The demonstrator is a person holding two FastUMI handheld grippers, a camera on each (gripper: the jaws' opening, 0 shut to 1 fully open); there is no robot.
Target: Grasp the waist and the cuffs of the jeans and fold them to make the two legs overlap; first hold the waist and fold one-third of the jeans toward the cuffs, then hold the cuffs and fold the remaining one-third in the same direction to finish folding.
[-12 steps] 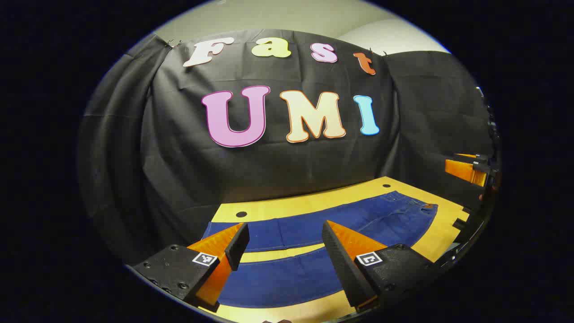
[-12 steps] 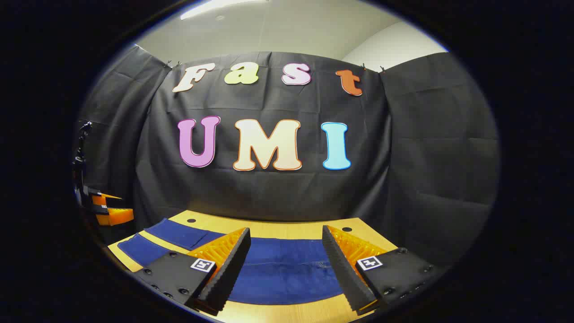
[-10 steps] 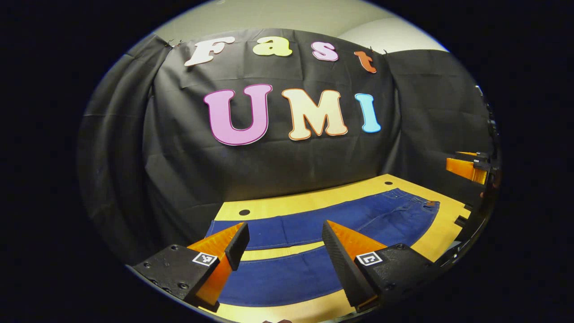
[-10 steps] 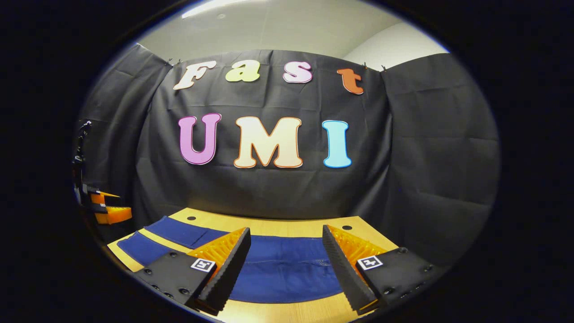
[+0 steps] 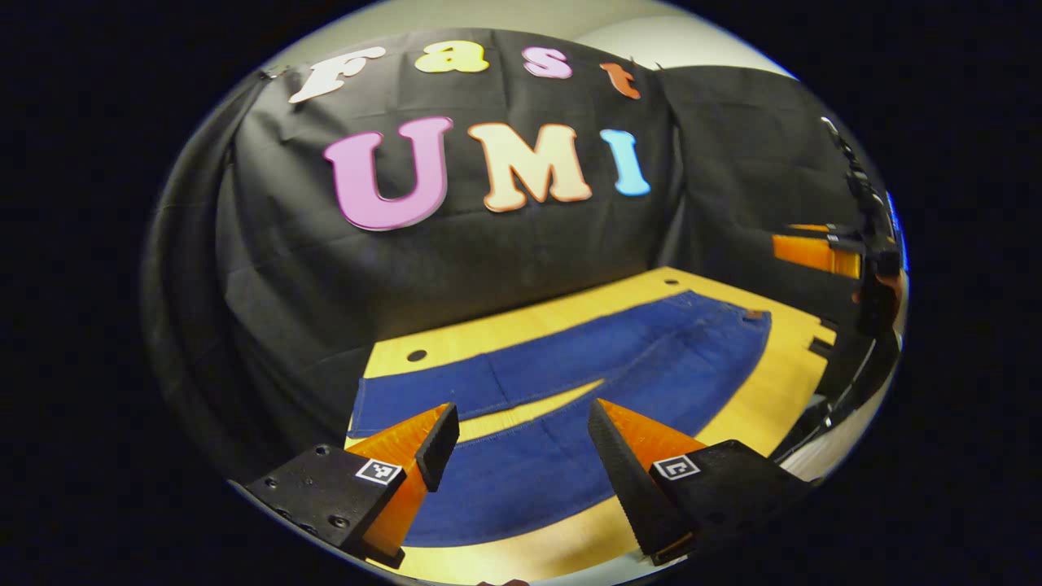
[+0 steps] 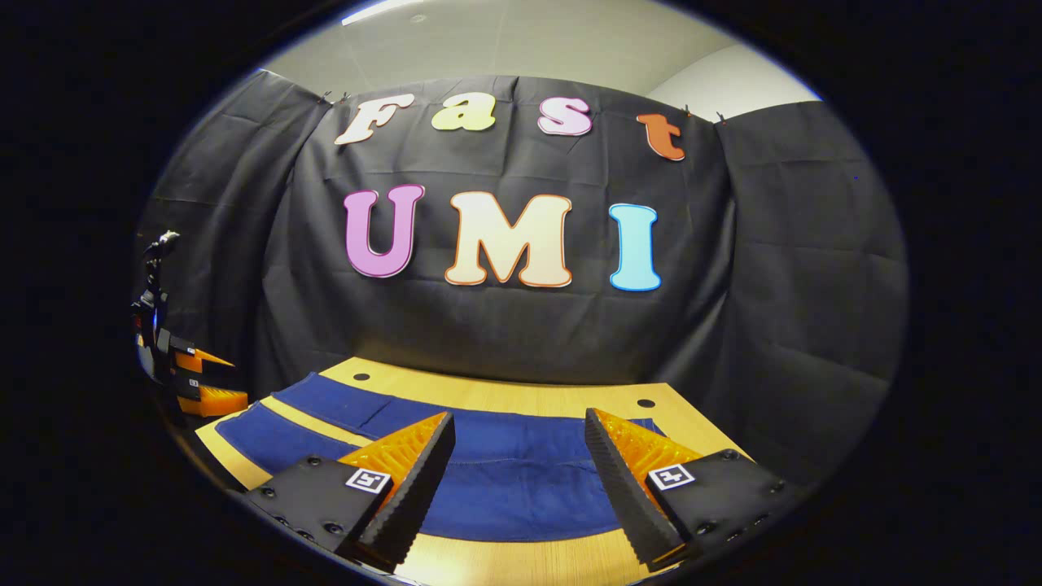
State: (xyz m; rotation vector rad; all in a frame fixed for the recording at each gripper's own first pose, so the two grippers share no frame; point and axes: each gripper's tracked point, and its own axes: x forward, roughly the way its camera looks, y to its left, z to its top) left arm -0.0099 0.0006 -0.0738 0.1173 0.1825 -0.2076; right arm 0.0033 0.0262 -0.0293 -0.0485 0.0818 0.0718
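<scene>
Left gripper view: jeans point(image 5: 570, 391) lie flat and unfolded on the wooden table point(image 5: 757, 407) ahead of both grippers, left gripper point(image 5: 521, 427) and right gripper point(image 6: 517, 435) both spread apart, empty; every fold remains.

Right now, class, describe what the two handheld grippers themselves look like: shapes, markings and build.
The left gripper and the right gripper look alike: two wedge-shaped fingers tapering to points, ridged on their inner faces. Each finger sits on a black block with round screw holes, bearing a small square black-and-white marker.
</scene>
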